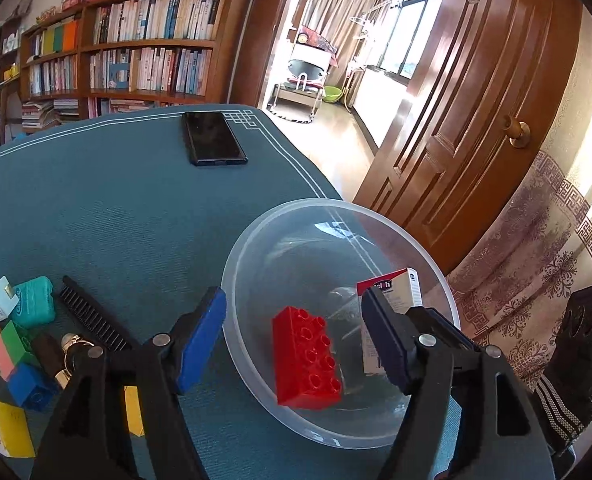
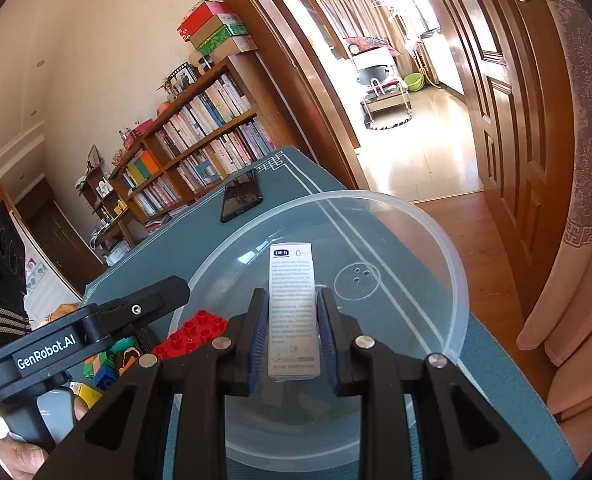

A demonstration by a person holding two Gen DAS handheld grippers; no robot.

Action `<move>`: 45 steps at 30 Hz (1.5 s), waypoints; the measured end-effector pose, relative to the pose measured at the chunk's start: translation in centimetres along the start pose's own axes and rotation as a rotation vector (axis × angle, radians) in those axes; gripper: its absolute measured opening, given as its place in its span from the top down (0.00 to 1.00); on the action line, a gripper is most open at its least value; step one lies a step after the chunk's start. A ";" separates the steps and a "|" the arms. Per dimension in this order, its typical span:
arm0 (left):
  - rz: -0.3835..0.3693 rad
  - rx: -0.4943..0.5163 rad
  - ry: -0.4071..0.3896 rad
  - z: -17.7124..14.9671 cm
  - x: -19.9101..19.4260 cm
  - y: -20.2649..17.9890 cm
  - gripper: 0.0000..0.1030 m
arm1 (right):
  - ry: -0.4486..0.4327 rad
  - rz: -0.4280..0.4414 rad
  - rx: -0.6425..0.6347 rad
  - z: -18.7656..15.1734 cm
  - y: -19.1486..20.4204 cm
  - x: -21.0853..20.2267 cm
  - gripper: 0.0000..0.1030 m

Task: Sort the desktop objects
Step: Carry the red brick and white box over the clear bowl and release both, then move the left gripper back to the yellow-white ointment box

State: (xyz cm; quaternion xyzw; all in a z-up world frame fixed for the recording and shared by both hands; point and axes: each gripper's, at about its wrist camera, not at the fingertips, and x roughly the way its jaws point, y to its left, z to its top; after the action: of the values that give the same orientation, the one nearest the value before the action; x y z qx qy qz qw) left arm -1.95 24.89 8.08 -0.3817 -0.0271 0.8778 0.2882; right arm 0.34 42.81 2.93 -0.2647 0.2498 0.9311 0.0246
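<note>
Now left gripper (image 1: 294,336) fingers spread above red brick (image 1: 307,356) in clear bowl (image 1: 436,276), right gripper (image 2: 292,330) fingers clamping white carton (image 2: 293,312)

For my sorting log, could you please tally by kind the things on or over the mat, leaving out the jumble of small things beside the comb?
Clear bowl: 1
Red brick, in the bowl: 1
White carton, held over the bowl: 1
Phone: 1
Black comb: 1
Total: 5
</note>
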 end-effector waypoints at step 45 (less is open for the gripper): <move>0.327 -0.148 -0.110 -7.1 -12.2 12.6 0.27 | 0.005 0.017 -0.215 -4.8 9.6 -2.0 0.17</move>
State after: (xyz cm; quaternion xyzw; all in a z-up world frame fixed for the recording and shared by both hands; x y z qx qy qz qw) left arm 3.42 6.74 7.62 -0.3525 -0.0451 0.9281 0.1110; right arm 2.67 32.30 4.82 -0.2661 0.1506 0.9520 -0.0124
